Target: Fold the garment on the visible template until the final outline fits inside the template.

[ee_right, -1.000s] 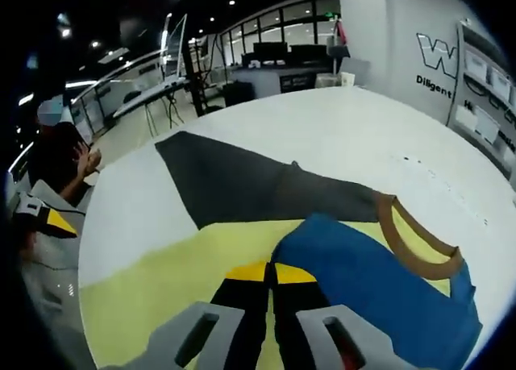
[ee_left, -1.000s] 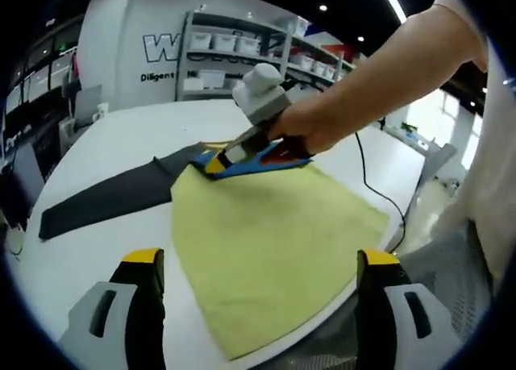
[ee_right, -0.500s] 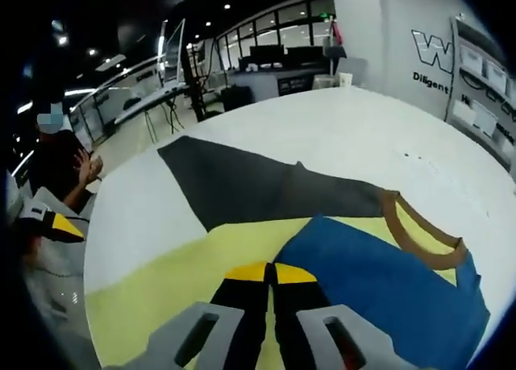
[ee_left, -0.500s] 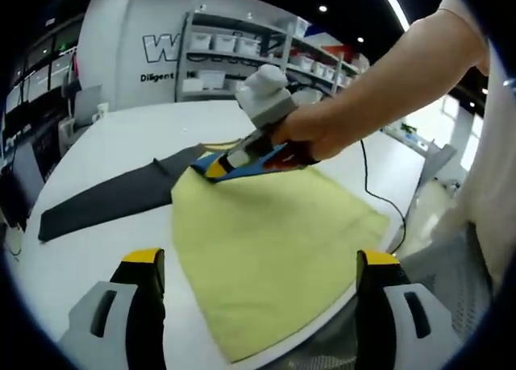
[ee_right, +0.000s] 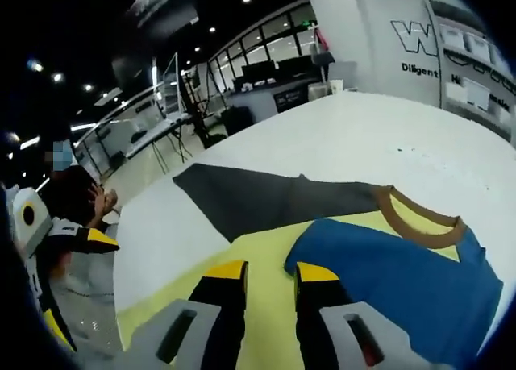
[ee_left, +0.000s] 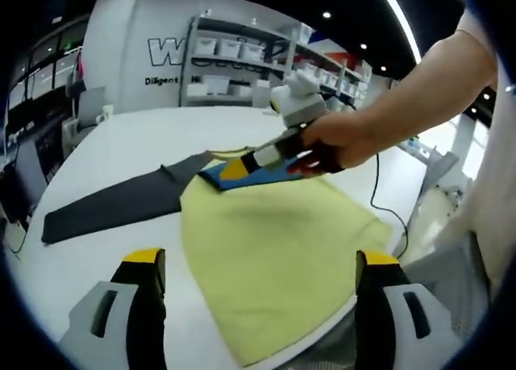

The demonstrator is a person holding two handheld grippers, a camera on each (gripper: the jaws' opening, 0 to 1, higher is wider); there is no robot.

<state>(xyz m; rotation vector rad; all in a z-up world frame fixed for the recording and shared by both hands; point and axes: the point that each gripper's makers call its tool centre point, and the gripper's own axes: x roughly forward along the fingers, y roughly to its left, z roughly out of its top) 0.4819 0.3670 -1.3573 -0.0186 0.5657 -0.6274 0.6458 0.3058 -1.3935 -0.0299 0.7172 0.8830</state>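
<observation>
A colour-block shirt lies flat on the white table: yellow-green body [ee_left: 274, 241], dark grey sleeve [ee_left: 113, 205] stretched out to the left, brown collar [ee_right: 403, 221]. A blue part [ee_right: 395, 273] is folded over the body beside the collar. My right gripper [ee_right: 270, 275] hovers at the blue part's corner with its jaws slightly open and nothing between them. In the left gripper view a hand holds that right gripper [ee_left: 235, 170] just above the blue fold [ee_left: 242, 176]. My left gripper [ee_left: 262, 273] stands wide open over the shirt's near hem, holding nothing.
The table [ee_left: 121, 144] is round, and its near edge runs just under the shirt's hem. A black cable [ee_left: 375, 193] hangs off the right side. Shelves with boxes [ee_left: 242, 64] line the back wall. A seated person [ee_right: 72, 201] is beyond the table.
The right gripper's jaws, shut at the blue corner before, now stand slightly apart. That gripper has lifted and drawn back to the right. The left gripper has stayed open.
</observation>
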